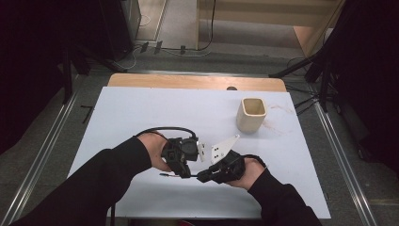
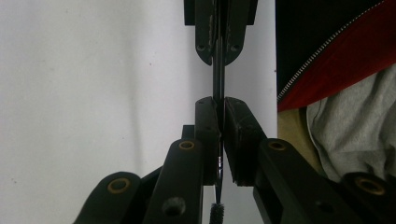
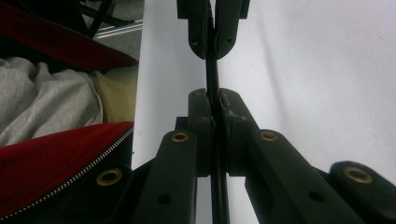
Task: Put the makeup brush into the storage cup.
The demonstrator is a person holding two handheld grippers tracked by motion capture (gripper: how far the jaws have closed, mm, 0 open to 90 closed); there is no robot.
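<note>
- High view: the left gripper [image 1: 184, 162] and the right gripper [image 1: 210, 175] meet nose to nose just above the white worktop [image 1: 141, 113], near its front edge. A thin dark rod [image 1: 173, 175] runs level between them, one end sticking out to the left past the left gripper. A cream cup [image 1: 251, 114] stands upright farther back and to the right, well apart from both hands. Dark sleeves come in from the bottom.
- Left gripper view: this gripper's fingers [image 2: 208, 135] are pressed together on the thin rod [image 2: 218, 81], which runs straight ahead from between the pads. Farther along, the other gripper's fingertips [image 2: 204, 44] pinch the same rod from the opposite end. The white worktop lies behind; a red and grey garment [image 2: 345, 93] shows at the right.
- Right gripper view: its own fingers [image 3: 201, 116] are clamped on the rod [image 3: 211, 77] with no gap showing at the pads. The left gripper's fingertips [image 3: 196, 32] grip it ahead. So the rod hangs between both grippers, clear of the worktop as far as can be told.
</note>
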